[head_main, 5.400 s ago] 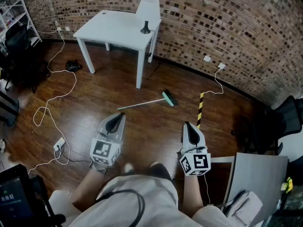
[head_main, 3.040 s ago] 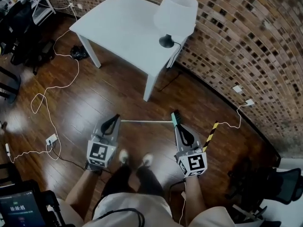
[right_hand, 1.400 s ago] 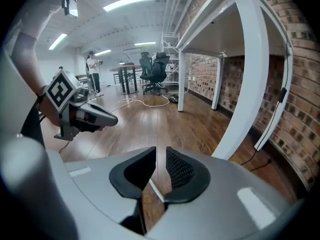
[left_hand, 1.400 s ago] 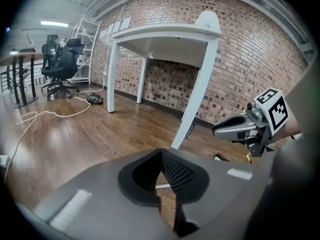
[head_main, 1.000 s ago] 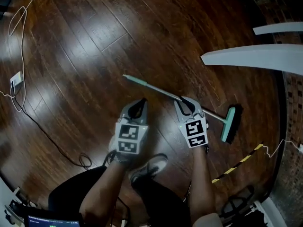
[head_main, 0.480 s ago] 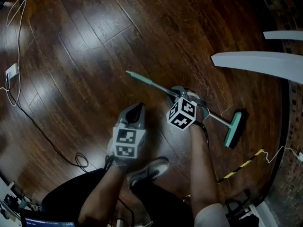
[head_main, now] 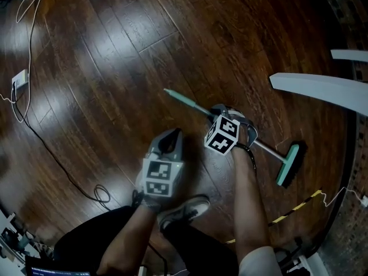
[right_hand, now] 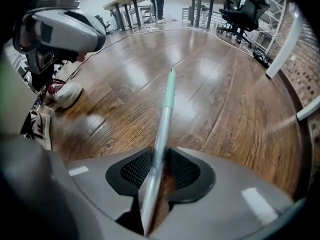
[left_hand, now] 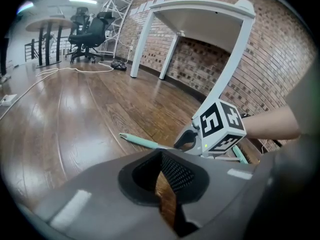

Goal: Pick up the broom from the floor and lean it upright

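My right gripper's (right_hand: 159,168) jaws have just been opening. They stand apart astride the handle (right_hand: 164,115) of the broom (head_main: 267,150). The handle runs up between the two pads, close against one and clear of the other, so I am not clamping it. The gripper points almost straight down at the wooden floor (head_main: 115,56), its marker cube (head_main: 223,135) tipped toward me, and my right forearm (head_main: 244,194) reaches forward above it.

The broom lies flat on the floor. Its green grip end sticks out past the gripper on the far side, and its brush head (head_main: 288,164) lies off to my right, near the white table (head_main: 316,85).

My left gripper's (left_hand: 162,176) jaws are a little apart with only bare floor showing between them. It slants down just beside the right one, on the near side of the handle and not touching it. My left forearm (head_main: 129,234) is bent in close above my shoe (head_main: 187,209).
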`<state>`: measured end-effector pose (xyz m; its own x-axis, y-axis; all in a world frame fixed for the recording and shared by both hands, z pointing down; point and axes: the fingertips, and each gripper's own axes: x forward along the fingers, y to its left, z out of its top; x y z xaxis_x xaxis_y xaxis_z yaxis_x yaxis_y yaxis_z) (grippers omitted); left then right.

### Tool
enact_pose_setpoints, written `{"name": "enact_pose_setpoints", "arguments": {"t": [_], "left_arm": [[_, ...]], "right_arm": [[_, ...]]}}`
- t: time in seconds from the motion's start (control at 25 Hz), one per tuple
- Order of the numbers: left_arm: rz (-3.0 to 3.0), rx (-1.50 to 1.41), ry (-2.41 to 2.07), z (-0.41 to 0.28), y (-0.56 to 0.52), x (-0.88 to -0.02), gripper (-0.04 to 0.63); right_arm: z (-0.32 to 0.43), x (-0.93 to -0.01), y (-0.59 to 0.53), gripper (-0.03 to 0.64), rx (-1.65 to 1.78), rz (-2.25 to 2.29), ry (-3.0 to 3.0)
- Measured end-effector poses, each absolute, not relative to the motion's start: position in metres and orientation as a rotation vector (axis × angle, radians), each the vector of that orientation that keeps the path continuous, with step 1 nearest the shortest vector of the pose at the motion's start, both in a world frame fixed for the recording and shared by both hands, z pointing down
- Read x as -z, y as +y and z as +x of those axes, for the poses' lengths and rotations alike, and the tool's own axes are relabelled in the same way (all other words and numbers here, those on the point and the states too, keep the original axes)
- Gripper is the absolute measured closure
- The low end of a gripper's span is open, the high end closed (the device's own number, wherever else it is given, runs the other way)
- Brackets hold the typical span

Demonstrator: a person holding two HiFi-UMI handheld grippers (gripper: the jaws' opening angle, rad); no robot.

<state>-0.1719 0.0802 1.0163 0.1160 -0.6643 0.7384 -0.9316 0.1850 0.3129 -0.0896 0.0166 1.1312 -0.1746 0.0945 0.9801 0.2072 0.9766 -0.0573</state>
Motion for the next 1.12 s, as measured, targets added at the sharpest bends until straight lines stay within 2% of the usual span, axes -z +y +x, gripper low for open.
{"name": "enact_pose_setpoints", "arguments": {"t": [0.16, 0.36, 0.56, 1.12], "left_arm": [[1.553, -0.402, -1.619, -0.172, 0.081, -1.017, 0.594], [1.534, -0.406, -1.628, -0.174, 0.085, -1.014, 0.594], [1.551, -0.432, -1.618, -0.172, 0.087, -0.992, 0.594], [1.777, -0.432, -1.574, -0.137, 0.049, -0.794, 0.594]], "right_arm": [[-0.089, -1.134, 0.018, 0.48, 0.115, -0.23, -1.736], [-0.088, -1.133, 0.02, 0.519, 0.019, -0.164, -1.788], [-0.073, -1.113, 0.024, 0.528, 0.033, -0.087, -1.804], [0.002, -0.897, -0.036, 0.531, 0.04, 0.32, -1.851]]}}
